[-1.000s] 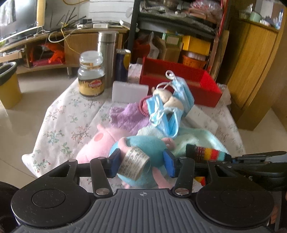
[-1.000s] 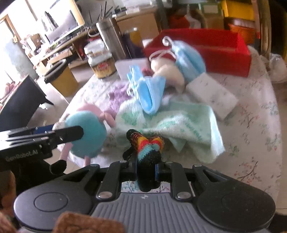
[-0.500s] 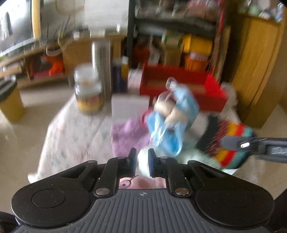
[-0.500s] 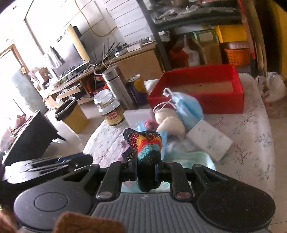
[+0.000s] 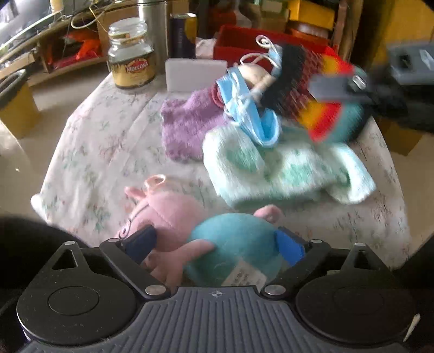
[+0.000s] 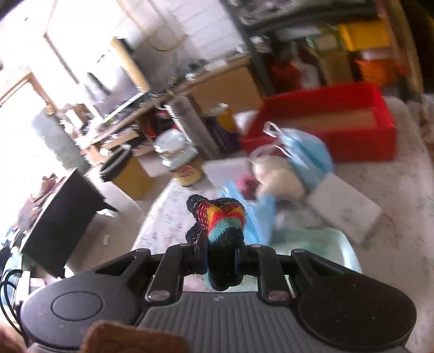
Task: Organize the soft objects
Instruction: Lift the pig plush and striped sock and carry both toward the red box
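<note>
My left gripper [image 5: 214,244] has its jaws spread wide around a pink pig plush [image 5: 162,214] in a teal dress [image 5: 238,244] at the table's near edge; the pads touch it on both sides. My right gripper [image 6: 221,254] is shut on a rainbow-striped knit sock [image 6: 219,214], held above the table; the sock also shows in the left wrist view [image 5: 320,108]. On the floral cloth lie a mint towel [image 5: 284,168], a purple knit piece [image 5: 184,125], blue face masks [image 5: 252,108] and a cream plush [image 6: 279,176]. A red box [image 6: 352,141] stands at the back.
A coffee jar [image 5: 131,57], a steel flask [image 5: 154,19] and a dark can [image 5: 183,32] stand at the back left, with a white block [image 5: 195,73] near them. Another white block [image 6: 344,206] lies right of the towel. A yellow bin [image 6: 127,173] stands on the floor.
My right gripper lifted the striped sock off the table and carried it toward the red box. My left gripper dropped back to the pig plush with its jaws spread wide around it.
</note>
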{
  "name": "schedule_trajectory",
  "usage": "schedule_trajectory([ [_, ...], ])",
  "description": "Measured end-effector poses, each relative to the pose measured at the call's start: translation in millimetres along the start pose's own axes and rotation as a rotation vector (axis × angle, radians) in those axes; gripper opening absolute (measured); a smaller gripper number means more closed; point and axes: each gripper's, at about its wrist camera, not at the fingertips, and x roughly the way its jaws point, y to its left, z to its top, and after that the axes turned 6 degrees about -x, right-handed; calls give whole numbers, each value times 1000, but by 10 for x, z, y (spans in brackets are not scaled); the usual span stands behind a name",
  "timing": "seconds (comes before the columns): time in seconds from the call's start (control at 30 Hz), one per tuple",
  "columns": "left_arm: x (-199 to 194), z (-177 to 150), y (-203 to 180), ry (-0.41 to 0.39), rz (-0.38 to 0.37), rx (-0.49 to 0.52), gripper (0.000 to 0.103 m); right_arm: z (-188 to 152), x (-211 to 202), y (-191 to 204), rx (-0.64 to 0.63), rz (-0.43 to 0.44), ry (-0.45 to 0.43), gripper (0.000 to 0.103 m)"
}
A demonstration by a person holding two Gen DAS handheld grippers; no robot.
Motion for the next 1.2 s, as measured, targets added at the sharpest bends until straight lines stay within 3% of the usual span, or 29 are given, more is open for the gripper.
schedule_trajectory([
  [0.13, 86, 46, -221, 34, 22, 293, 95, -17, -75, -152, 29, -8, -16, 0],
  [0.23, 74, -49, -210, 64, 18, 435, 99, -30, -64, -287, 78, -10, -13, 0],
  [0.33, 102, -139, -228, 46, 18, 517, 99, -22, -34, -314, 81, 1, -8, 0],
  [0.43, 157, -168, -269, -38, 26, 495, 99, 9, -3, -293, 75, 34, -4, 0],
  [0.5, 268, -195, -362, -105, 35, 558, 99, 24, 25, -279, 72, 51, -2, 0],
  [0.6, 420, -48, -570, -65, 89, 584, 98, 27, 40, -278, 79, 76, 3, 0],
  [0.67, 557, 97, -580, -27, 86, 566, 94, 10, 12, -292, 75, 68, 0, 0],
  [0.73, 582, 282, -540, 1, 31, 491, 73, 8, -48, -335, 82, 49, -18, 0],
  [0.77, 545, 401, -497, 30, -37, 423, 54, 9, -75, -360, 92, 42, -29, 0],
  [0.8, 516, 527, -442, 74, -83, 347, 52, 13, -96, -387, 107, 39, -39, 0],
  [0.83, 473, 638, -374, 104, -136, 291, 53, 19, -109, -410, 118, 39, -45, 0],
  [0.9, 344, 743, -283, 69, -152, 250, 89, 26, -105, -434, 134, 36, -49, 0],
  [0.93, 262, 768, -245, 31, -135, 239, 94, 29, -94, -439, 142, 39, -48, 0],
  [1.0, 124, 793, -181, 8, -126, 211, 98, 33, -72, -429, 150, 50, -44, 0],
  [1.2, -133, 619, 25, 106, -120, 13, 98, 32, -50, -347, 132, 69, -46, 0],
])
